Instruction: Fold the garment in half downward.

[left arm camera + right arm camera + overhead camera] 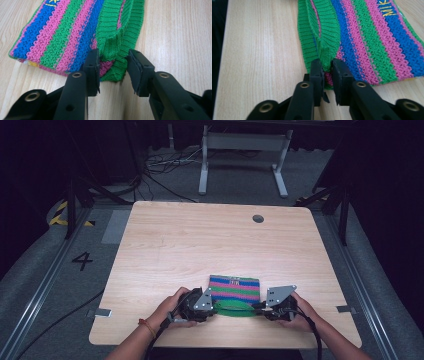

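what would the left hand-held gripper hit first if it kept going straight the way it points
Most likely the green ribbed edge of the striped knit piece: that fold lies between the open jaws of the left hand-held gripper, directly ahead, with the knit's stripes just beyond.

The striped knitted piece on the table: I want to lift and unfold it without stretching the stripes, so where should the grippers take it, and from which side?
Grip the striped knitted piece by its green ribbed band, one end for each gripper. Come in low from the near table edge, jaws level with the tabletop. The band lies loose and folded up along that near edge, thicker than the flat striped body, so it probably gives the pads something to pinch.
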`<state>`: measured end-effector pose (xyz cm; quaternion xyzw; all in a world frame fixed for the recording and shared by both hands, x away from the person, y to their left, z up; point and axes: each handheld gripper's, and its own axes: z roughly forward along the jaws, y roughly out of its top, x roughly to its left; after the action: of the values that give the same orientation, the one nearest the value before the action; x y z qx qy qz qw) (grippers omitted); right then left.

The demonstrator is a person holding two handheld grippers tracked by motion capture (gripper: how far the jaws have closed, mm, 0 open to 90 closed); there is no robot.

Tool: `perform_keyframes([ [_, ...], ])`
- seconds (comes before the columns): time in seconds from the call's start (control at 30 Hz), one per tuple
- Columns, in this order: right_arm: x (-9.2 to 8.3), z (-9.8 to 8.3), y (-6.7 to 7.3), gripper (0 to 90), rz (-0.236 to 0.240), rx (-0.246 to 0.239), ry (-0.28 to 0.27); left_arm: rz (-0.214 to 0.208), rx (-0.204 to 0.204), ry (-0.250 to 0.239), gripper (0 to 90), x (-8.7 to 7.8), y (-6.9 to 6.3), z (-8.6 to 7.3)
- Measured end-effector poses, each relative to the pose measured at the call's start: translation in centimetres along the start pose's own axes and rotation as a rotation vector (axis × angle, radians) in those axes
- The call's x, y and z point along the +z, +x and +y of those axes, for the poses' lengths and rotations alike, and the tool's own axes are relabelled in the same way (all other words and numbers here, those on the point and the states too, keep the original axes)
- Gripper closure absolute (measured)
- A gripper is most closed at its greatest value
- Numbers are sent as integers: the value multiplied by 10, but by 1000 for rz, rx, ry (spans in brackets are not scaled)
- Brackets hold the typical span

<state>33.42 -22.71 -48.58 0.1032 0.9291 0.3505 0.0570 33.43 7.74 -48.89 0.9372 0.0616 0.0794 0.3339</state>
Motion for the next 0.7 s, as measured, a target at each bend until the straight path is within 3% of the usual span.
perform_keyframes([
  [0.17, -1, 0, 2, 732, 1, -3, -2, 0, -11, -4, 577, 0, -1, 0],
  [0.4, 2, 0, -1, 740, -45, -29, 11, 43, -41, -16, 641, 4, 0, 0],
  [0.57, 1, 0, -3, 681, -31, -6, 1, 27, -61, -17, 601, 3, 1, 2],
  [0.7, -1, 1, -2, 640, -26, 6, -5, 45, -71, -25, 538, -2, 4, 3],
])
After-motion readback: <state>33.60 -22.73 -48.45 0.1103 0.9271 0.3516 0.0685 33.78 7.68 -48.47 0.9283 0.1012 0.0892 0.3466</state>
